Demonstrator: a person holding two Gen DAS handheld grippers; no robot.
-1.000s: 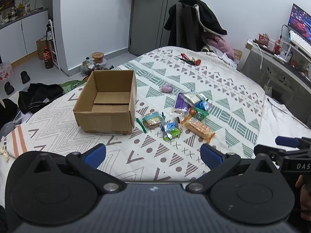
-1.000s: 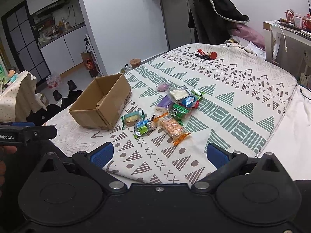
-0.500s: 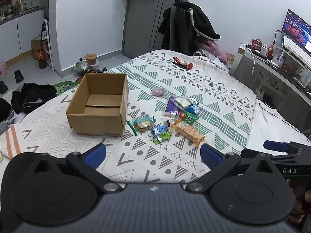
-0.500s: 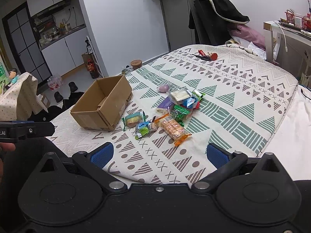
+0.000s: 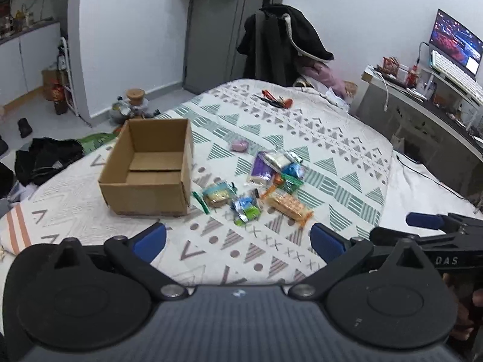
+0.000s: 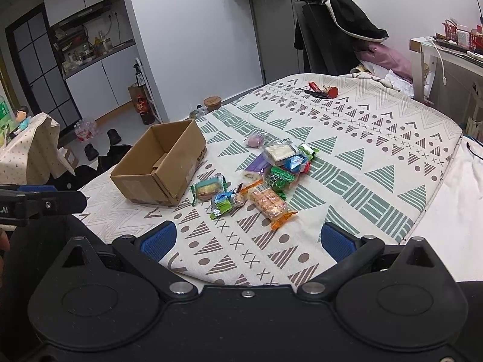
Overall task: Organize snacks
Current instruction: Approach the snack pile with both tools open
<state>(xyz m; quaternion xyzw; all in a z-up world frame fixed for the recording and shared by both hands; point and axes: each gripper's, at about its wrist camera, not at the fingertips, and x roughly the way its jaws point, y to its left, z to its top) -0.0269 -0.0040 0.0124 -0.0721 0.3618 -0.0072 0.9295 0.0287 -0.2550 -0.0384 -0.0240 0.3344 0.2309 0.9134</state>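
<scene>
An empty cardboard box [image 5: 151, 169] [image 6: 163, 166] sits open on the patterned bedspread. To its right lies a loose pile of wrapped snacks [image 5: 265, 184] [image 6: 265, 178]: an orange cracker pack [image 5: 288, 205] [image 6: 270, 203], a green packet [image 6: 280, 178], a purple pack [image 5: 261, 169], a pink round sweet [image 5: 240, 144] set apart. My left gripper [image 5: 238, 241] hangs open above the bed's near edge, short of the snacks. My right gripper [image 6: 247, 239] is also open and empty, held back from the pile.
Keys and red items [image 5: 276, 99] lie at the bed's far end. A chair draped in a dark coat [image 5: 283, 48] stands beyond. A desk with a monitor [image 5: 452, 42] is at right. Clothes and shoes [image 5: 45, 157] lie on the floor at left.
Both grippers have drifted slightly, the left view swinging a little left and back; the box and snacks have not moved. Both stay open.
</scene>
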